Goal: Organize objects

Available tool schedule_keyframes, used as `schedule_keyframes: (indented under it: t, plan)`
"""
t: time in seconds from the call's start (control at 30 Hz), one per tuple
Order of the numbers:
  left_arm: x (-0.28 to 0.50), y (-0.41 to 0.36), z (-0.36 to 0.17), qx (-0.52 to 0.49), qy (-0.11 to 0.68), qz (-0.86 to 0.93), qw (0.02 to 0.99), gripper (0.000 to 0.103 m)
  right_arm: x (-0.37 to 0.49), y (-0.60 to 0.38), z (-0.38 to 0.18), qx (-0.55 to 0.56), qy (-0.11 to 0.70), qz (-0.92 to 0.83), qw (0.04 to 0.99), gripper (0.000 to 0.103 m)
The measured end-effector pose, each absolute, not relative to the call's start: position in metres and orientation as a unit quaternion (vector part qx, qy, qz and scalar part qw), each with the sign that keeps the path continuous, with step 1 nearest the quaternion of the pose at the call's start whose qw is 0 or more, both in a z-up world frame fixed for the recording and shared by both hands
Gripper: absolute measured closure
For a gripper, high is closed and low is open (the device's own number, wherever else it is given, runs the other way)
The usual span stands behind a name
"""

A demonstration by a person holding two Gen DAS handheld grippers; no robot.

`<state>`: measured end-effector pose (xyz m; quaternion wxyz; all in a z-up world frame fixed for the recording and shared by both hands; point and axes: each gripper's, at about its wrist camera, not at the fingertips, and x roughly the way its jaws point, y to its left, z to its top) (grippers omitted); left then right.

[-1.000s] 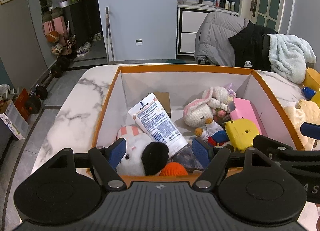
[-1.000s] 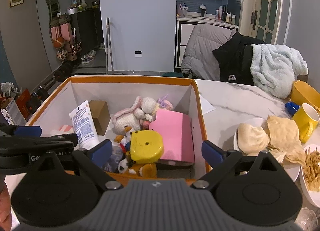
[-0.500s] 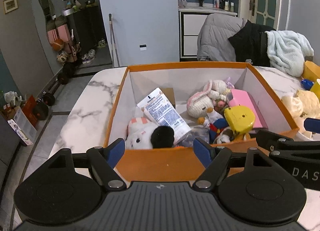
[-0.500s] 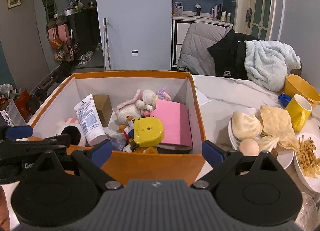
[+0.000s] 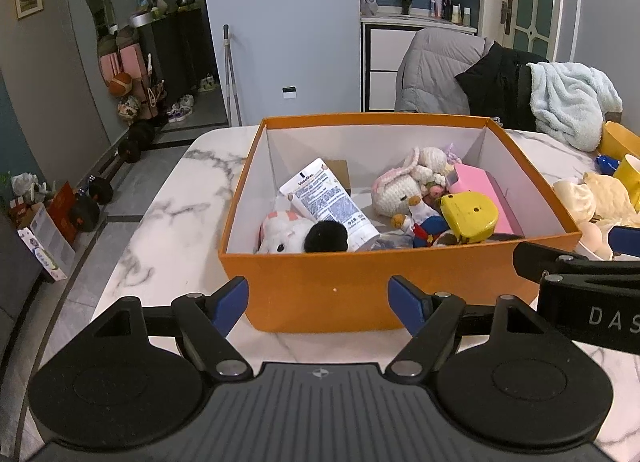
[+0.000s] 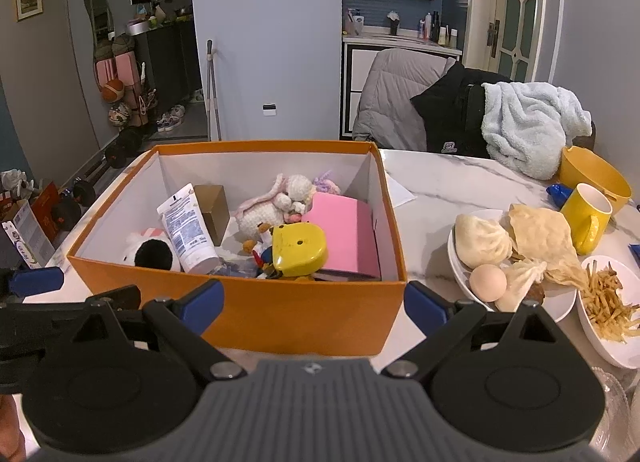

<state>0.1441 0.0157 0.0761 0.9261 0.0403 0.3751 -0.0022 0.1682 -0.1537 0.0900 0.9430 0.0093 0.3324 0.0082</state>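
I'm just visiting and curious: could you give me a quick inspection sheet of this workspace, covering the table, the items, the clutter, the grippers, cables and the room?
Surface: marble table, white with grey veins.
Job's things: orange box holding lotion tube, black-and-white plush, crocheted bunny, pink box, yellow toy.
Clutter: plate of buns and an egg, fries dish, yellow mug.
Grippers: left gripper and right gripper open, empty, in front of the box.
Cables: nothing seen.
Surroundings: jackets on chairs, dumbbells on floor.

The matt orange cardboard box (image 5: pixel 360 286) sits on a glossy marble-look table (image 5: pixel 176 214), holding fuzzy knitted plush toys (image 5: pixel 404 190) and a smooth plastic tube (image 5: pixel 328 202).
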Motion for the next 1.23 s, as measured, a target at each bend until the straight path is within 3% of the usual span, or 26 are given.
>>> schedule_keyframes:
  t: [1.23]
  plan:
    - [0.134, 0.032, 0.081, 0.02, 0.39, -0.005, 0.921, 0.006, 0.158, -0.139, 0.087, -0.021, 0.369, -0.009, 0.929, 0.004]
